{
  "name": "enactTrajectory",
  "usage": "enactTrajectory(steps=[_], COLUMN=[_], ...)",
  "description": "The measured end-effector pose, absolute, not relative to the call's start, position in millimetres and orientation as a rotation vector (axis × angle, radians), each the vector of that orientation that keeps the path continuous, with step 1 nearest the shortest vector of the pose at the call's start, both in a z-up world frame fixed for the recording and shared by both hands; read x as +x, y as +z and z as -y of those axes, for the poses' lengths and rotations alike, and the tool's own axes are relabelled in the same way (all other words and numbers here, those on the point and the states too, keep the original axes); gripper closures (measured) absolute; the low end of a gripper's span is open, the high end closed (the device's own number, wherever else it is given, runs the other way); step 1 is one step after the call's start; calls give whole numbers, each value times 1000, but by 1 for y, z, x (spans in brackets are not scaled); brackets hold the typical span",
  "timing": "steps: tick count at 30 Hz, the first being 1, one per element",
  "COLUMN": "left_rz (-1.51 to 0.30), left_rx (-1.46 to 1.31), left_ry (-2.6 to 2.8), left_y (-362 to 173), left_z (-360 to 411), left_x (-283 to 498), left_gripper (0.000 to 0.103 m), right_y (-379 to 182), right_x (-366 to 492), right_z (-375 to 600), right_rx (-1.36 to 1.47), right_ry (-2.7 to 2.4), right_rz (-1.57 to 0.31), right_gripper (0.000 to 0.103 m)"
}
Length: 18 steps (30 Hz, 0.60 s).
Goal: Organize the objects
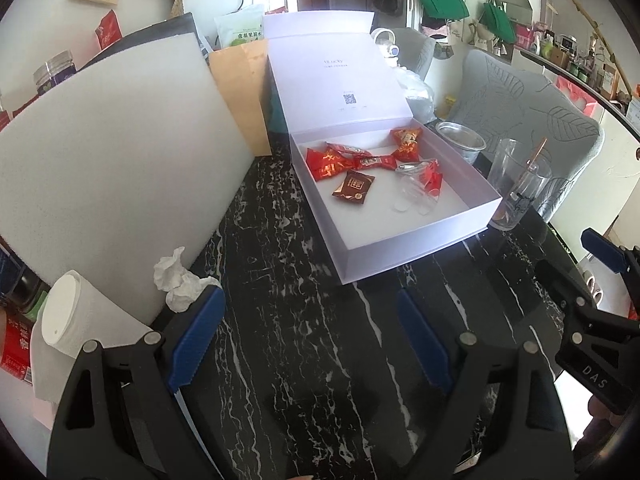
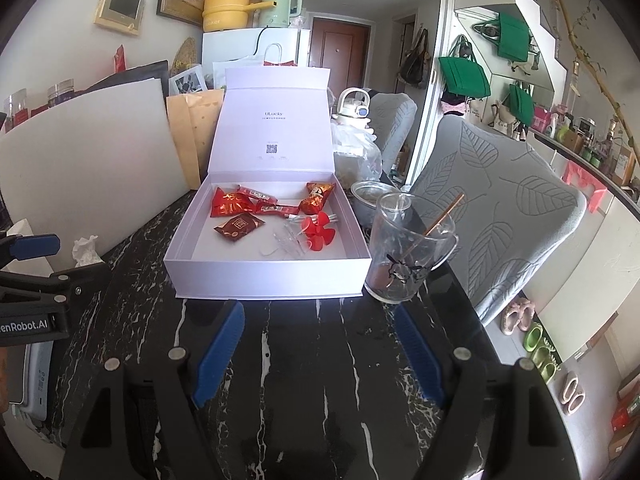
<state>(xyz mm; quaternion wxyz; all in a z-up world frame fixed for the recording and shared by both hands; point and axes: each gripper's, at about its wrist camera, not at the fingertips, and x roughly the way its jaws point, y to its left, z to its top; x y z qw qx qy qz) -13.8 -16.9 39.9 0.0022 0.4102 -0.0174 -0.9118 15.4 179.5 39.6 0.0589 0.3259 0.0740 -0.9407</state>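
Both grippers are wide open with nothing between the blue pads: the left gripper [image 1: 308, 336] and the right gripper [image 2: 320, 354] just hang over bare black marble tabletop [image 1: 320, 380] at the bottom of their frames.

The stuff to organize already looks to be sitting in the white box [image 2: 264, 280], middle of the right wrist view, lid standing up behind it. Inside: crinkly red candy wrappers [image 2: 240, 204], one darker brown sachet [image 2: 239, 227], and some clear plastic forks with red petal-shaped ends [image 2: 316, 232]. So I'd guess the sorting is nearly done, maybe only the lid left.

What worries me is the glass cup [image 2: 404, 248] touching or nearly touching the box's right front corner, with a thin stick leaning in it. It's tall, smooth and near the table edge, so nudging the box or swinging the right tool in from that side could tip it. The box is light, smooth card on polished stone, so it'd probably slide if pushed one-handed. There's also a crumpled tissue [image 1: 180, 280] at lower left, soft and easy to snag.
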Motion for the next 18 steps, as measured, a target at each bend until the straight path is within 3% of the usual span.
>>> enactTrajectory(steps=[18], left_rz=[35], left_rx=[1337], left_ry=[-2839], left_y=[28], left_z=[24], left_x=[-15], left_gripper=[16], right_y=[42], right_x=[6], right_z=[-173], right_rx=[1006], right_ry=[-2872], right_rz=[-257], right_gripper=[25])
